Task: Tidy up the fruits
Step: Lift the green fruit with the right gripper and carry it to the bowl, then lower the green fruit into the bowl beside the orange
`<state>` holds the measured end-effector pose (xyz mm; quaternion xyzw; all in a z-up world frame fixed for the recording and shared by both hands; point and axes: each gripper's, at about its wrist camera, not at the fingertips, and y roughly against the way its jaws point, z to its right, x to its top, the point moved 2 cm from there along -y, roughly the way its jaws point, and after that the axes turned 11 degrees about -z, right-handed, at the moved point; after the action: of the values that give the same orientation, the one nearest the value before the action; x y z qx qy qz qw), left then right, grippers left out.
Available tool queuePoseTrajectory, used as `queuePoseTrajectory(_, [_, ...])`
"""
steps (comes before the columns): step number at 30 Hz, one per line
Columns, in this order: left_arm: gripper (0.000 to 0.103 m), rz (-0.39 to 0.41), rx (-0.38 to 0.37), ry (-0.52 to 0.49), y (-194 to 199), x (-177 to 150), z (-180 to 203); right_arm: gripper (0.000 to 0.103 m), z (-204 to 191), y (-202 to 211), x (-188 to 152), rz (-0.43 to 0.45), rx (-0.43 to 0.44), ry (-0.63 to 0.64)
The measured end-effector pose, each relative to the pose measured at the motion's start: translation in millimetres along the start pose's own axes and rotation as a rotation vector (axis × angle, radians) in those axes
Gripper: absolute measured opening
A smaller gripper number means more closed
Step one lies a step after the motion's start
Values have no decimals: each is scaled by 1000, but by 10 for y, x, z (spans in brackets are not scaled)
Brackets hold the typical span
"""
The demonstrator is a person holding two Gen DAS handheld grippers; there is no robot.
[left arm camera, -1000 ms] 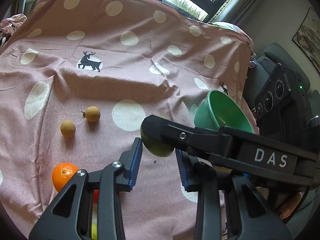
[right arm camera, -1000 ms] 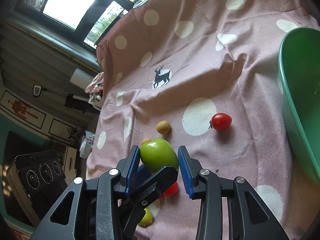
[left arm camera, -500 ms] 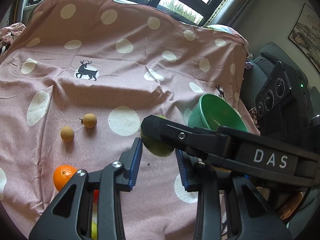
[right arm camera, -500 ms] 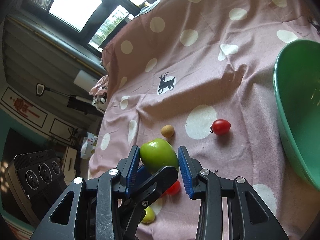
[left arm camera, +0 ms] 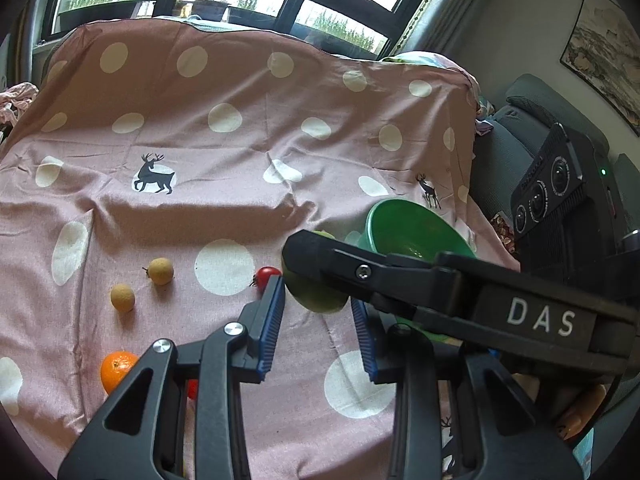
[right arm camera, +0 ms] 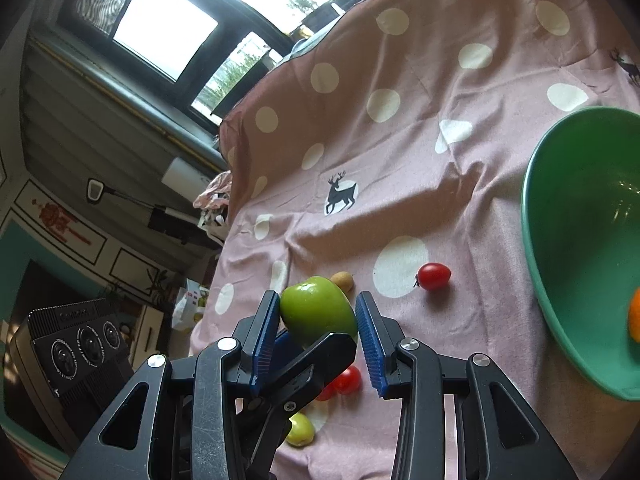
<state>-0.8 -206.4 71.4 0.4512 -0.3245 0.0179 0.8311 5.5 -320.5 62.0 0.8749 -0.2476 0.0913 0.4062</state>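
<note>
The right claw (right arm camera: 318, 334) is clenched on a green apple (right arm camera: 316, 308), its blue ribbed pads pressing the fruit's two sides as it hangs above the pink dotted cloth (right arm camera: 400, 152) covering the table. The left claw (left arm camera: 316, 322) stands just under and beside the apple with nothing in it; its pads sit a narrow gap apart, and one of its black fingers crosses beneath the fruit in the right wrist view. Round, firm and waxy, the apple looks heavy enough to roll or slip if squeezed off centre, so a hold across its widest middle, as here, seems the safest; too hard a squeeze could bruise it. To the right waits the green bowl (right arm camera: 560, 264), tilted toward the camera, with something orange (right arm camera: 634, 316) at its inner edge, likely another fruit. Judging by the task, the apple is bound for that bowl. Left on the cloth are a small tomato (right arm camera: 434, 276) near the bowl, two brown longans (left arm camera: 161, 271) side by side, an orange (left arm camera: 116, 370) at the near left, more small red fruit (right arm camera: 346, 380) below the claws, and a small green fruit (right arm camera: 300, 430) nearest the camera. Windows line the far wall.
</note>
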Motion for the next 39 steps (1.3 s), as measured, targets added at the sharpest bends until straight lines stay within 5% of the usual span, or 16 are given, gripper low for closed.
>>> queuePoseTrajectory(39, [33, -130, -129, -254, -913, 268, 1123, 41, 1070, 982, 13, 245, -109, -266])
